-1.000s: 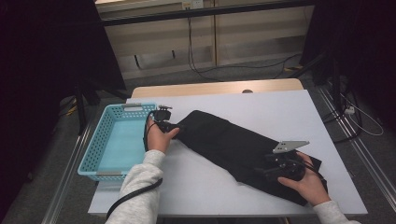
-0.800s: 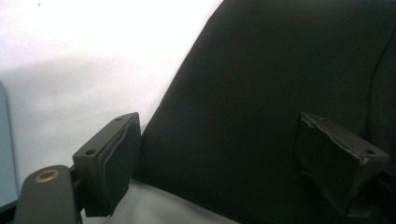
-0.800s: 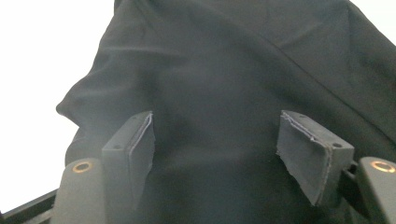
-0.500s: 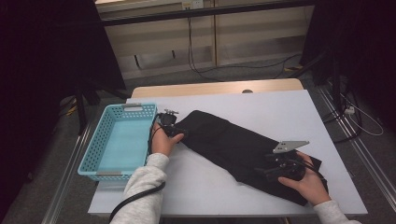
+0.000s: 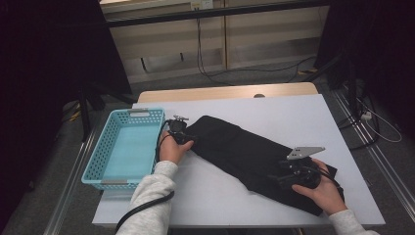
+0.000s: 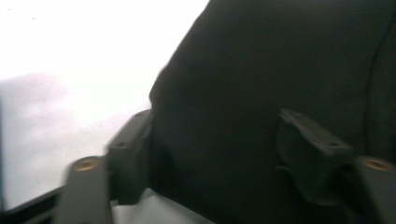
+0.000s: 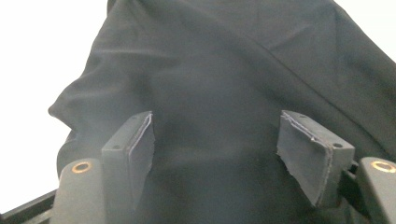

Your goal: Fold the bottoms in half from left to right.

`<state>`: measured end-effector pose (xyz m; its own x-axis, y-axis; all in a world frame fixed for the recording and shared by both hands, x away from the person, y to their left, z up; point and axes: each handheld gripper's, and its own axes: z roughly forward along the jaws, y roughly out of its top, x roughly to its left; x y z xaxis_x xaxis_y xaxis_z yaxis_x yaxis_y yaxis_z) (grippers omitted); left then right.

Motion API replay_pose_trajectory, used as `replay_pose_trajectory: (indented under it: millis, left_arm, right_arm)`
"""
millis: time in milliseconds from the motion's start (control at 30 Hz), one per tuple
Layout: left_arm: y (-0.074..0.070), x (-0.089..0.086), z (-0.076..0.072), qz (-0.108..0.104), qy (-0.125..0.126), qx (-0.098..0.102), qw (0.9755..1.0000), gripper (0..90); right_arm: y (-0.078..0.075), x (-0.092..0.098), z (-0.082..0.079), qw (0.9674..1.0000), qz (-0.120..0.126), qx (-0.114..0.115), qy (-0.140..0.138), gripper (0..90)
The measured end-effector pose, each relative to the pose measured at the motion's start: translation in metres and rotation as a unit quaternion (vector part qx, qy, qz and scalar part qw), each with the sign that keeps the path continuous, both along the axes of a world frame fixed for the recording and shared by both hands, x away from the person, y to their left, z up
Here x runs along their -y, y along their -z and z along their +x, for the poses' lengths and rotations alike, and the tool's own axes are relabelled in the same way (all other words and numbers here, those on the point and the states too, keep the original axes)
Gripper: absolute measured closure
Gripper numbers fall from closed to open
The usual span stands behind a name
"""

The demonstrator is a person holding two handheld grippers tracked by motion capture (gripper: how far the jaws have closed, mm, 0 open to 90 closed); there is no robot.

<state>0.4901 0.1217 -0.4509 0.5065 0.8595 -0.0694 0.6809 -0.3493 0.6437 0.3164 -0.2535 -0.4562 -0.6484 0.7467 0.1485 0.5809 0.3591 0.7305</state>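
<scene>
**Black cloth stretched between two claws, ready to be gathered**

The black cloth (image 5: 254, 159) lies flat on the white tabletop (image 5: 293, 112), running slantwise from just beside the blue basket (image 5: 125, 147) down toward the near right corner. The basket stands apart from the cloth's upper end, with a strip of bare tabletop between them.

The left claw (image 5: 180, 128) sits at the cloth's end nearest the basket. Its jaws have just been closing; in the left gripper view the cloth's edge (image 6: 261, 93) lies between them, but the pads (image 6: 308, 140) stand apart and do not yet pinch it. The right claw (image 5: 286, 178) rests over the end farthest from the basket, its jaws standing fairly wide over the cloth (image 7: 224, 102), with fabric between them and none gripped.

The cloth looks light, soft and limp: it should drape and sag wherever it is not supported, and a single layer could slide out of a loose pinch. The best hold is probably at the hem or a corner at each end, pinching a small gathered fold so the pads bite on several layers. Lifted from one end alone, the rest would likely drag across the tabletop.
</scene>
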Motion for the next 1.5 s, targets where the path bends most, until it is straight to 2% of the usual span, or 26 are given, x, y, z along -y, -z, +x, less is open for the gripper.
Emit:
replay_pose_trajectory:
  millis: [33, 67, 100, 133, 200, 233, 267, 300, 500, 600, 633, 800, 867, 1167, 1300, 1500]
  left_arm:
    - [0.0, 0.0, 0.0, 0.0, 0.0, 0.0, 1.0, 41.3]
    - [-0.001, 0.001, 0.0, -0.003, 0.002, -0.004, 1.0, 41.3]
    - [-0.001, 0.002, -0.001, -0.006, 0.006, -0.006, 0.9999, 47.3]
    - [-0.002, 0.003, -0.001, -0.012, 0.006, -0.011, 0.9999, 58.3]
    - [-0.002, 0.004, -0.001, -0.023, 0.005, -0.018, 0.9995, 65.6]
    - [-0.002, 0.005, -0.002, -0.025, 0.007, -0.021, 0.9994, 65.6]
    - [-0.002, 0.005, -0.002, -0.036, 0.008, -0.027, 0.9989, 75.8]
    - [-0.002, 0.005, -0.002, -0.043, 0.008, -0.03, 0.9986, 77.7]
    - [-0.003, 0.005, -0.002, -0.048, 0.007, -0.036, 0.9982, 82.1]
    - [-0.006, 0.008, -0.002, -0.039, 0.005, -0.04, 0.9984, 82.5]
    - [-0.009, 0.008, -0.001, -0.036, -0.001, -0.051, 0.9981, 82.7]
    - [-0.016, 0.004, 0.001, -0.04, -0.004, -0.066, 0.997, 82.9]
    - [-0.022, 0.002, 0.003, -0.048, -0.011, -0.064, 0.9967, 83.0]
    - [-0.038, -0.005, 0.007, -0.051, -0.02, -0.054, 0.9971, 83.0]
    - [-0.042, -0.014, 0.009, -0.056, -0.031, -0.054, 0.9965, 83.0]
    - [-0.045, -0.019, 0.009, -0.055, -0.033, -0.055, 0.9964, 82.9]
  right_arm:
    - [0.0, 0.0, 0.0, 1.0, 0.0, 0.0, 0.0, 27.9]
    - [0.0, 0.0, 0.0, 1.0, 0.0, 0.001, 0.001, 27.8]
    - [-0.001, 0.0, 0.0, 1.0, 0.001, 0.002, 0.002, 27.6]
    - [-0.001, 0.0, 0.0, 1.0, 0.002, 0.002, 0.003, 27.1]
    - [-0.002, 0.0, 0.0, 1.0, 0.003, 0.003, 0.005, 26.8]
    - [-0.002, 0.0, 0.0, 1.0, 0.003, 0.003, 0.005, 26.8]
    - [-0.002, 0.001, 0.0, 1.0, 0.004, 0.003, 0.006, 26.0]
    - [-0.002, 0.001, 0.0, 1.0, 0.005, 0.002, 0.008, 25.6]
    - [-0.002, 0.003, 0.0, 0.9999, 0.008, 0.006, 0.014, 22.4]
    - [-0.003, 0.004, 0.001, 0.9997, 0.008, 0.009, 0.021, 20.3]
    - [-0.003, 0.005, 0.001, 0.9997, 0.01, 0.01, 0.022, 20.1]
    - [-0.003, 0.006, 0.001, 0.9996, 0.004, 0.012, 0.026, 16.7]
    - [-0.003, 0.007, 0.001, 0.9994, 0.004, 0.014, 0.031, 15.9]
    - [-0.003, 0.009, 0.0, 0.9991, 0.005, 0.013, 0.039, 14.9]
    - [-0.003, 0.01, -0.001, 0.9991, 0.005, 0.015, 0.039, 14.5]
    - [-0.004, 0.012, -0.002, 0.9989, 0.007, 0.018, 0.043, 14.2]
